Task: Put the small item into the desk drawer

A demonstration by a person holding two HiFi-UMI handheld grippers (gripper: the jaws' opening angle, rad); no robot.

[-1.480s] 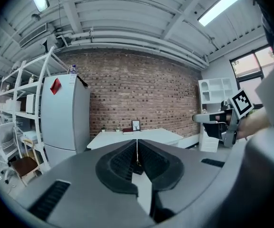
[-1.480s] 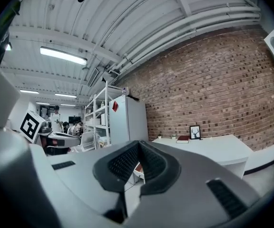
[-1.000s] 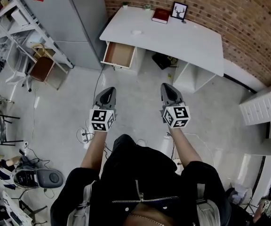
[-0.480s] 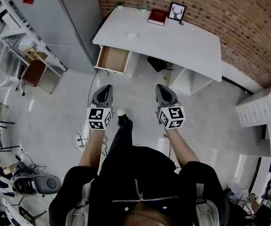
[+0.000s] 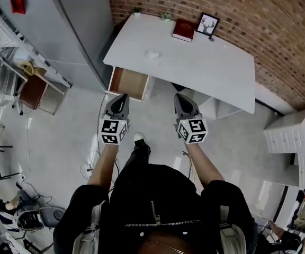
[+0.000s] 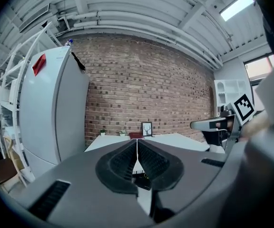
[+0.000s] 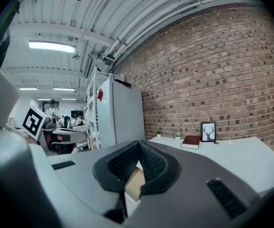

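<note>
A white desk [image 5: 205,67] stands against the brick wall, its wooden drawer [image 5: 128,82] pulled open at the left end. A small pale item [image 5: 152,54] lies on the desktop above the drawer. Both grippers hang in the air short of the desk, over the floor. My left gripper [image 5: 123,97] points at the drawer, jaws shut with nothing between them [image 6: 137,142]. My right gripper [image 5: 178,96] is shut and empty too [image 7: 138,144], aimed at the desk [image 7: 232,156].
A red book [image 5: 183,29] and a framed deer picture [image 5: 209,25] sit at the desk's back edge. A tall grey fridge [image 5: 73,20] stands left of the desk, with metal shelving [image 5: 4,46] beyond. A white cabinet [image 5: 290,136] is at the right. Cables lie on the floor.
The person has stepped forward, so the desk and open drawer lie closer to both grippers. Both grippers stay shut and side by side.
</note>
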